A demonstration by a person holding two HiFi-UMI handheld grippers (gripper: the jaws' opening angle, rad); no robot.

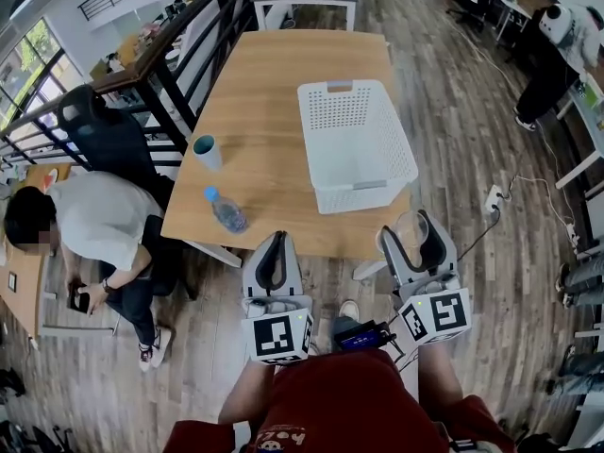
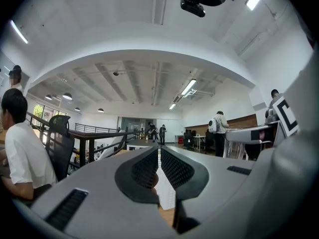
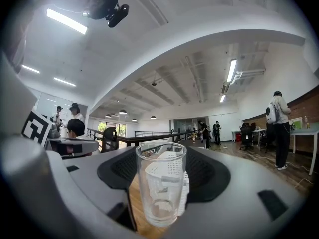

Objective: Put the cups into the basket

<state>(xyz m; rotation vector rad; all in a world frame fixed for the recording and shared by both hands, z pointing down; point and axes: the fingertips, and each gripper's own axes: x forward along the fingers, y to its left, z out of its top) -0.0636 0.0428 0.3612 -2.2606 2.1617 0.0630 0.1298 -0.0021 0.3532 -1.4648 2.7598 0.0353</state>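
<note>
Clear glass cup is clamped upright between the jaws of the right gripper. In the head view the same cup is held off the near edge of the table, not yet over it, just short of the near right corner of the white basket. The basket sits on the right half of the table and nothing can be seen inside it.

A second cup, teal, stands upright near the left edge, well apart from the basket. A plastic bottle lies on its side near the front edge, between the teal cup and the left gripper.

Left gripper: jaw tips are brought together and nothing is held; only a sliver of the basket is seen past them.

Step in hand, as judged: the glass is to be carried into the basket.
- Glass should be kept upright and lifted clear of the near rim before being moved in.
- It should be lowered to the basket floor before release, since glass may tip or crack if dropped.
- A corner spot is preferable, so room is left for the teal cup.
- The near wall should not be nudged; the basket looks light and could slide.

Writing: no brand or label can be read on either cup, the bottle or the basket. Only black-and-white square markers are seen on the gripper cubes. The print on the red shirt is cut off and unreadable.
</note>
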